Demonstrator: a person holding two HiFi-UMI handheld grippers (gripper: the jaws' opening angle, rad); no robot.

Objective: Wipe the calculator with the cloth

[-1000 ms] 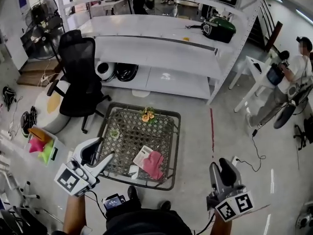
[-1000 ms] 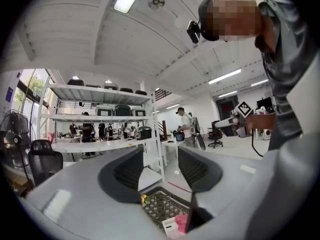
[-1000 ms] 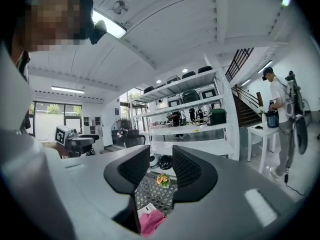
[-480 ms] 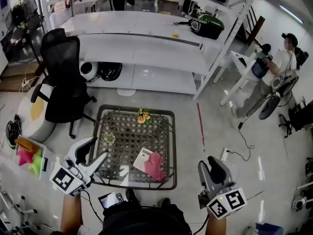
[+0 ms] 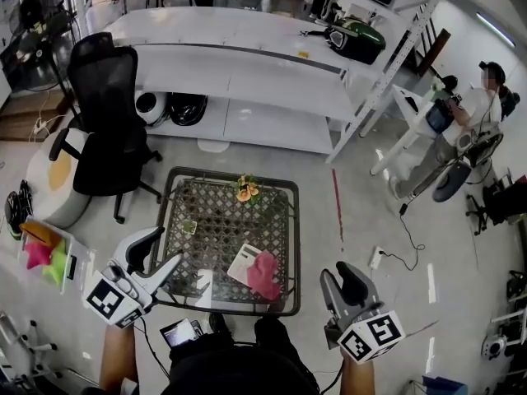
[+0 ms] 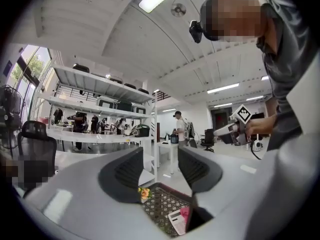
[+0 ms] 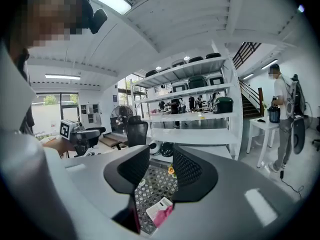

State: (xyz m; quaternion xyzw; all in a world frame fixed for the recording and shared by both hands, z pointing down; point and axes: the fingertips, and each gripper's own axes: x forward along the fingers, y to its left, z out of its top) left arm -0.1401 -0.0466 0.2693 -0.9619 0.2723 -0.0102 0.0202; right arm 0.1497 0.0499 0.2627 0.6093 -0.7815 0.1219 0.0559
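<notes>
A white calculator (image 5: pixel 240 262) lies on the near right part of the low lattice-top table (image 5: pixel 221 220), and a pink cloth (image 5: pixel 265 275) lies crumpled partly over its right side. My left gripper (image 5: pixel 165 251) hangs over the table's near left corner, jaws open and empty. My right gripper (image 5: pixel 338 274) is right of the table, off its edge, with a narrower gap between the jaws and nothing in it. In the left gripper view (image 6: pixel 161 171) the calculator (image 6: pixel 177 221) and cloth (image 6: pixel 186 213) show low down. The right gripper view (image 7: pixel 161 173) shows the calculator (image 7: pixel 158 207) and cloth (image 7: pixel 166 215) below its jaws.
A small orange flower pot (image 5: pixel 245 192) and a tiny plant (image 5: pixel 189 227) stand on the table. A black office chair (image 5: pixel 107 113) is at the left. White shelving (image 5: pixel 247 64) runs behind. A person (image 5: pixel 478 109) stands far right. A bin with coloured items (image 5: pixel 41 255) sits at left.
The head view has shifted. My right gripper has moved left, nearer the table's edge, and the left one has slid slightly left. Calculator and cloth lie as before.
</notes>
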